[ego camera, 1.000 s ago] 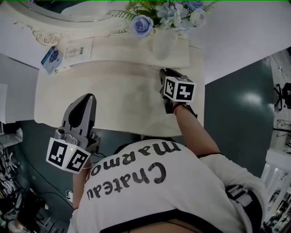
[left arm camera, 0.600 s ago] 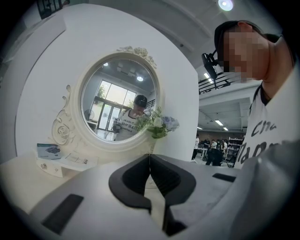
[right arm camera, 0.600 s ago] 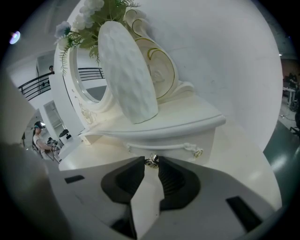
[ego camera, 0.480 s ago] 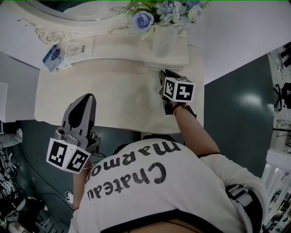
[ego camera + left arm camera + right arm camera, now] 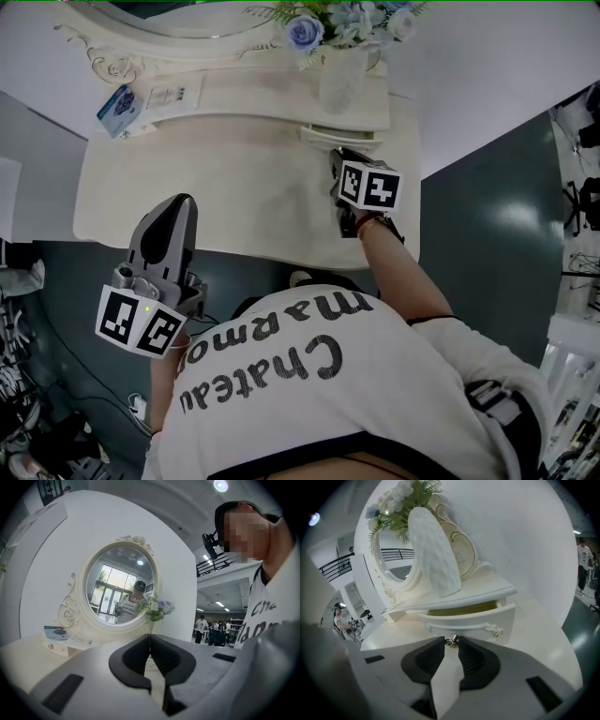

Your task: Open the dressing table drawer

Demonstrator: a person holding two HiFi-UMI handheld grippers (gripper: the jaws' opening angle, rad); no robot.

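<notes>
The small white drawer (image 5: 471,619) under the dressing table's raised shelf stands partly pulled out, with a dark gap above its front. My right gripper (image 5: 451,642) is shut on the drawer's small metal knob (image 5: 451,640), which sits between the fingertips. In the head view the right gripper (image 5: 336,155) reaches the drawer (image 5: 339,138) at the back right of the tabletop (image 5: 216,187). My left gripper (image 5: 176,204) hovers over the table's front left edge, shut and holding nothing; in its own view the left gripper (image 5: 150,637) points level at the round mirror (image 5: 119,590).
A white vase (image 5: 339,80) with blue flowers stands on the shelf right above the drawer. A blue box (image 5: 117,99) and a card lie on the shelf's left end. The person's torso is close to the table's front edge.
The drawer has come out a little from under the shelf, with the right gripper still shut on its knob. The table has slipped farther from the left gripper.
</notes>
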